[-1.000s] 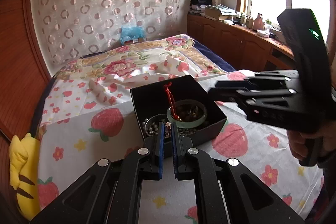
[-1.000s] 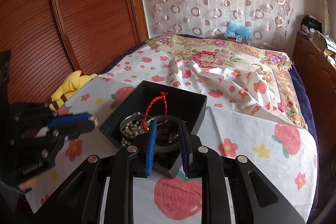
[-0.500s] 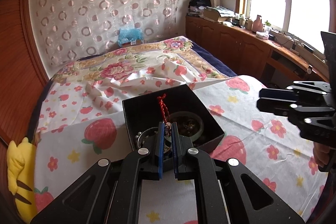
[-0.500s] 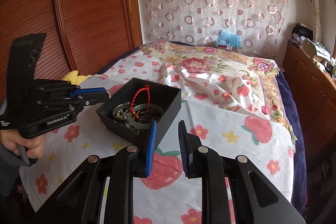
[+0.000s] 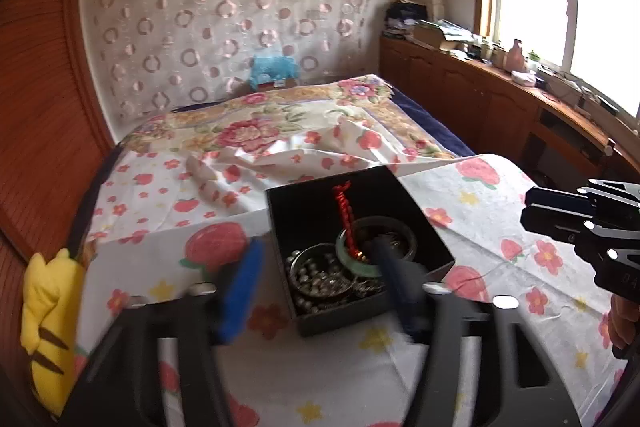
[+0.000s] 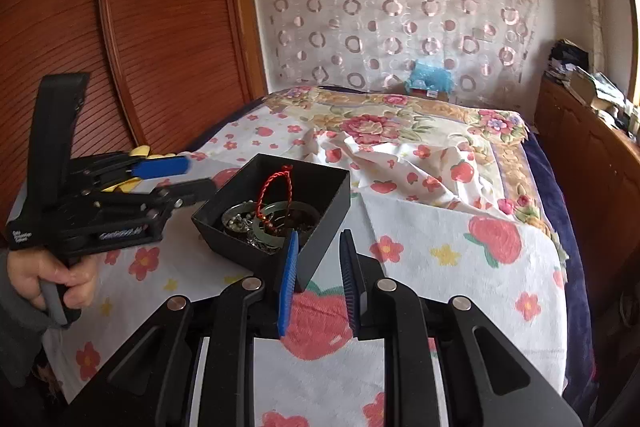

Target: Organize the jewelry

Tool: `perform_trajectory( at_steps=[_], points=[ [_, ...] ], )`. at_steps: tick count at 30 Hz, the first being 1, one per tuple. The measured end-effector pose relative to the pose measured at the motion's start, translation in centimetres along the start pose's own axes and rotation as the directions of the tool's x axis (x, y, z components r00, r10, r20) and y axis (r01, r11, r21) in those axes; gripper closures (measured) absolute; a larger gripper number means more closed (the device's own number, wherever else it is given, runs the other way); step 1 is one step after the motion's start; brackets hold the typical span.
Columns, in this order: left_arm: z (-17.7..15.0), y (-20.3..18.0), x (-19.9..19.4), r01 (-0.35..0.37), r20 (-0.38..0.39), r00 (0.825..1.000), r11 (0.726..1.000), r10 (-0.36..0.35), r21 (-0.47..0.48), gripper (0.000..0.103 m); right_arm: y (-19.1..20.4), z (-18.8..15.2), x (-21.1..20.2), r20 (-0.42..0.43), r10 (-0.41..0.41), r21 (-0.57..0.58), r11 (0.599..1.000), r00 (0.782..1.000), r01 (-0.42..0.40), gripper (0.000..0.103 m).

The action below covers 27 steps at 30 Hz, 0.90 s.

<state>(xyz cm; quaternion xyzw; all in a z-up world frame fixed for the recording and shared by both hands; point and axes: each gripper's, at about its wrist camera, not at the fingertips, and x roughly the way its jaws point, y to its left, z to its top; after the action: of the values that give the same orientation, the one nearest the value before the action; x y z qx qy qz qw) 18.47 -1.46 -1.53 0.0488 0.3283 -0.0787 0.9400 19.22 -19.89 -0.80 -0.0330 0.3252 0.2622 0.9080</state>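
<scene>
A black open box (image 5: 400,199) (image 6: 328,203) sits on the strawberry-print sheet. Inside lie a green bangle (image 5: 352,259) (image 6: 266,227), a silver bead bracelet (image 5: 320,271) (image 6: 236,219) and a red braided cord (image 5: 343,205) (image 6: 276,183) that stands up from the bangle. My left gripper (image 5: 316,267) (image 6: 192,173) is open, its blurred fingers wide on either side of the box's near part. My right gripper (image 6: 320,259) (image 5: 560,215) is open and empty, just in front of the box's near corner.
A yellow plush toy (image 5: 52,311) lies at the bed's left edge by the wooden wardrobe (image 6: 152,27). A wooden cabinet (image 5: 500,107) with clutter runs along the window side. A floral quilt (image 6: 380,123) covers the far bed.
My left gripper has opened wide from nearly shut. My right gripper has drawn back from the box and away to the right; both views have pulled back a little.
</scene>
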Motion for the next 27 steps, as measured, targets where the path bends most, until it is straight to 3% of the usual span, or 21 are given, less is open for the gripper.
perform_trajectory(
  at_steps=[1, 3, 4, 6, 14, 27],
  points=[
    [-0.2, 0.1, -0.4, -0.012, 0.008, 1.000, 1.000, 0.012, -0.007, 0.023, 0.2, -0.2, -0.1, 0.003, -0.007, 0.007, 1.000, 1.000, 0.007, 0.080],
    [-0.8, 0.4, -1.2, -0.033, 0.015, 0.999, 0.999, 0.033, -0.021, 0.020, 0.4, -0.6, -0.5, 0.009, -0.025, 0.021, 0.999, 1.000, 0.025, 0.077],
    [-0.9, 0.5, -1.6, -0.041, 0.012, 0.999, 0.999, 0.042, -0.028, 0.014, 0.6, -0.9, -0.8, 0.014, -0.037, 0.027, 0.999, 0.999, 0.036, 0.071],
    [-1.6, 0.7, -2.7, -0.061, 0.020, 0.998, 0.997, 0.062, -0.047, 0.011, 1.0, -1.3, -1.6, 0.032, -0.062, 0.039, 0.997, 0.998, 0.060, 0.041],
    [-4.0, 0.7, -7.1, -0.072, 0.030, 0.997, 0.991, 0.075, -0.112, 0.008, 3.3, -2.9, -6.2, 0.130, -0.137, 0.066, 0.989, 0.982, 0.130, 0.004],
    [-4.8, 0.5, -9.7, -0.101, 0.066, 0.992, 0.988, 0.109, -0.118, 0.008, 4.1, -3.8, -8.0, 0.161, -0.174, 0.102, 0.982, 0.971, 0.159, 0.003]
  ],
)
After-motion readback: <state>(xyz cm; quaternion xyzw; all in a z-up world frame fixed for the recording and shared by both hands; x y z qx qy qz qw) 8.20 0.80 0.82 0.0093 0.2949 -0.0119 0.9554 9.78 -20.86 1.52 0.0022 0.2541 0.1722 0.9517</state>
